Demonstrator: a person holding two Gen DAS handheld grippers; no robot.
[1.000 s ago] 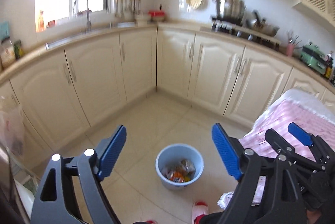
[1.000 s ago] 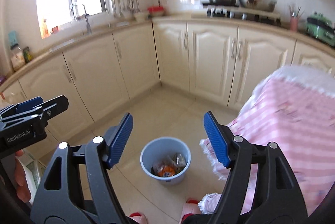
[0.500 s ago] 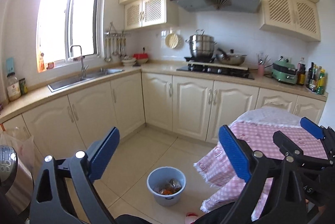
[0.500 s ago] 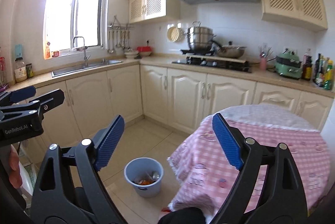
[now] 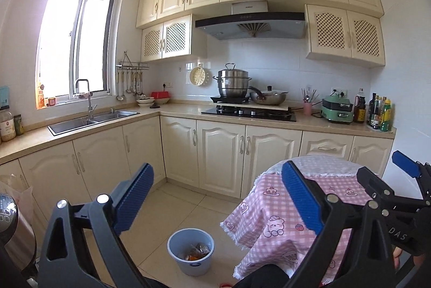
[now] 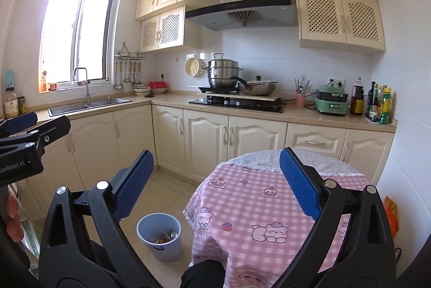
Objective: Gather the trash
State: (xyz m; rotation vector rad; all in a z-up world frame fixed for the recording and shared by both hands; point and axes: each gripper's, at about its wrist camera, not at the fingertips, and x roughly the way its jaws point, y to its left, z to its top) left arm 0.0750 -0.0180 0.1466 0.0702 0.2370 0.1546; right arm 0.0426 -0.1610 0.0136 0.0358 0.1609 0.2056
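A light blue bin (image 5: 188, 267) stands on the tiled floor beside the round table and holds several wrappers (image 5: 195, 251). My left gripper (image 5: 216, 172) hangs high above and behind the bin, open, with nothing between its blue pads. In the right wrist view the bin (image 6: 161, 251) is at lower left with the wrappers (image 6: 164, 235) inside. My right gripper (image 6: 215, 156) is level over the table edge, its jaws opening and nothing between them. The right gripper's fingers (image 5: 404, 162) show at the left view's right edge.
A round table under a pink checked cloth (image 6: 256, 201) fills the lower right. Cream cabinets run along two walls with a sink (image 5: 94, 118), a hob (image 5: 250, 113) with pots, and bottles (image 6: 382, 104). An orange packet (image 6: 390, 212) lies by the right wall. A cooker (image 5: 10, 228) stands at the left.
Both grippers have risen and drawn back from the bin, which now looks smaller and lower in view. The right jaws stand wider apart. The table top and upper cabinets have come into view.
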